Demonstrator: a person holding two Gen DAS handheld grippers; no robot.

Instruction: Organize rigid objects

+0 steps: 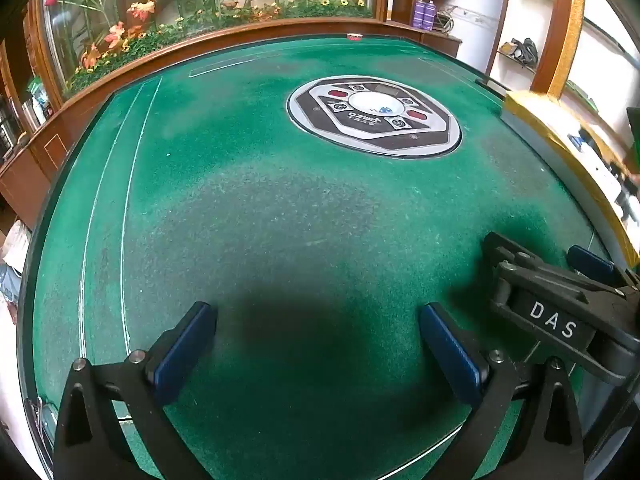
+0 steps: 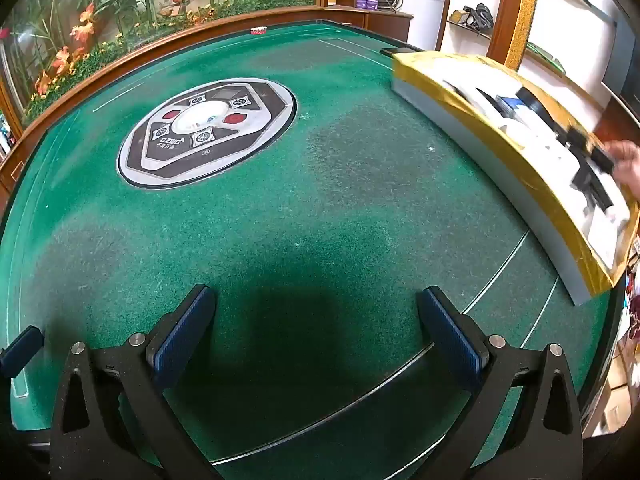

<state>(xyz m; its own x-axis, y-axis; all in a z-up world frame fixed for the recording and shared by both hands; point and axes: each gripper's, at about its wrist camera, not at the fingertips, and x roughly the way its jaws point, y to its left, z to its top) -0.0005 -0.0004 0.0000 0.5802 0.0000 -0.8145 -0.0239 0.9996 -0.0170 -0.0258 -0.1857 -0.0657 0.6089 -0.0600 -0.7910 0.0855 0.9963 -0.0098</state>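
The things you are to organize look to be in the gold-rimmed box (image 2: 472,128) at the right edge of the green felt mahjong table (image 2: 320,208): dark, blurred pieces (image 2: 588,172) lie on a white insert inside it, too smeared to name, and a person's hand (image 2: 626,158) is reaching in from the far right, seemingly touching one of them. Nothing rigid lies loose on the felt that you can see, so the step in hand is, by my reading, the first approach to that box. Your right gripper (image 2: 316,320) hangs over bare felt with its blue pads (image 2: 184,336) spread wide and nothing between them; your left gripper (image 1: 316,336) is equally wide and empty, just beside the right one, whose black body marked DAS shows at the left camera's lower right. Both point steeply down at the cloth. To do this well, wait until the hand is clear of the box, then lead with the right gripper, since the box is on its side and well apart from the left. Come over the near gold rim rather than across it, and settle on one piece before closing. Keep the left gripper clear of the central control panel (image 2: 208,128) in the middle of the table.
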